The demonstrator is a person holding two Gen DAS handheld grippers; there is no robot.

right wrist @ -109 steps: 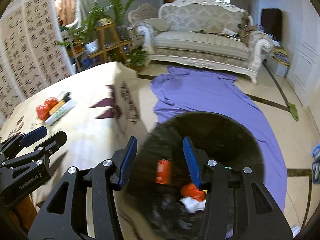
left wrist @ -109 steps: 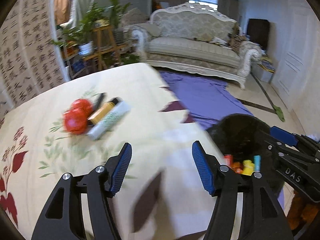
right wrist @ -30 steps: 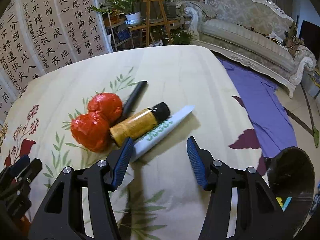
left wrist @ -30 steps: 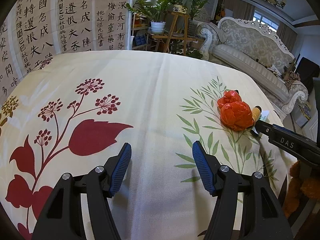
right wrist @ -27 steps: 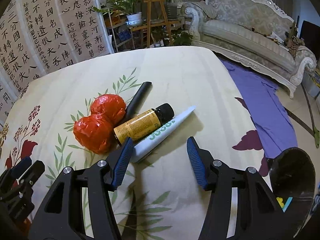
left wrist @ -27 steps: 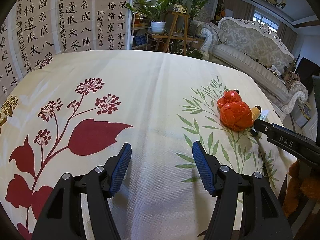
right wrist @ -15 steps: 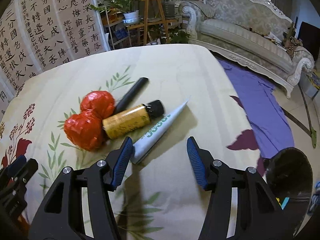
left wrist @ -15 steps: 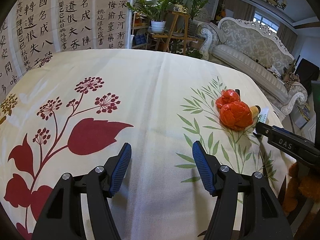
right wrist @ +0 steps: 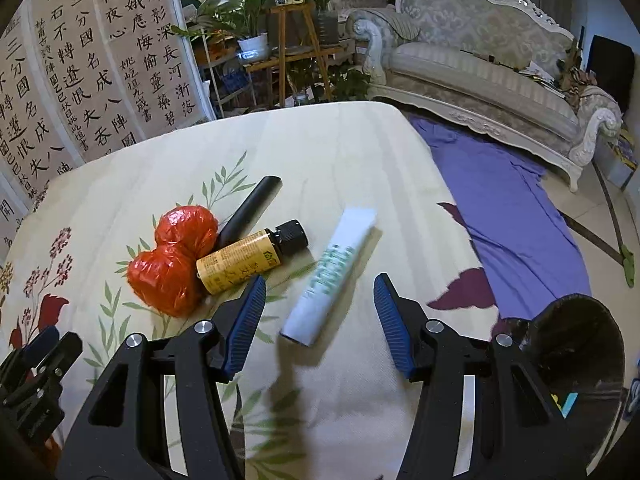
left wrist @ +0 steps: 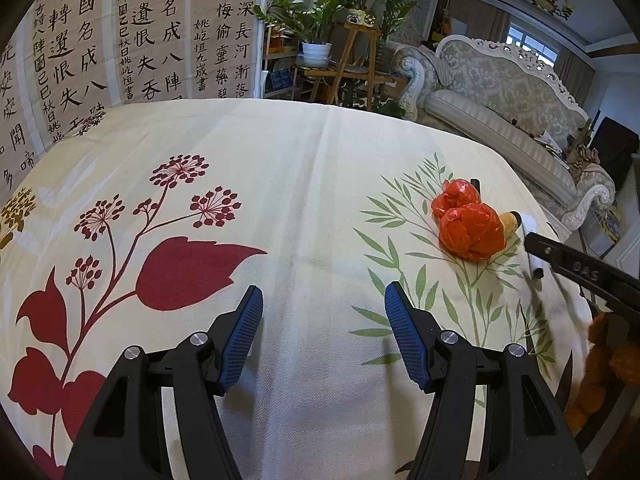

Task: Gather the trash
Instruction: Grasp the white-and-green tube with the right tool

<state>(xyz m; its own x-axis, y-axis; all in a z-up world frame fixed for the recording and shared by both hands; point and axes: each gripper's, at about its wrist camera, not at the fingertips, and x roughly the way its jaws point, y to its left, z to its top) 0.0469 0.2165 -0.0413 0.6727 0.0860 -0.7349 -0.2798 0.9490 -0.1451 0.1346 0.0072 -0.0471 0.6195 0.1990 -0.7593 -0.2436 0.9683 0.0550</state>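
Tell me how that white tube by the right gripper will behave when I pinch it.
The white tube probably squashes under the pads, since its far end looks crimped flat. Lying flat on the tablecloth, it seems unlikely to roll. It likely weighs little; its smooth skin may slip.

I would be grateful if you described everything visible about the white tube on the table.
The white tube is a soft, squeezable-looking tube with green lettering, its flat crimped end pointing away and its round end nearest the camera. It lies flat on the floral tablecloth, apart from the yellow bottle, between the open fingers of the right hand-held gripper, untouched.
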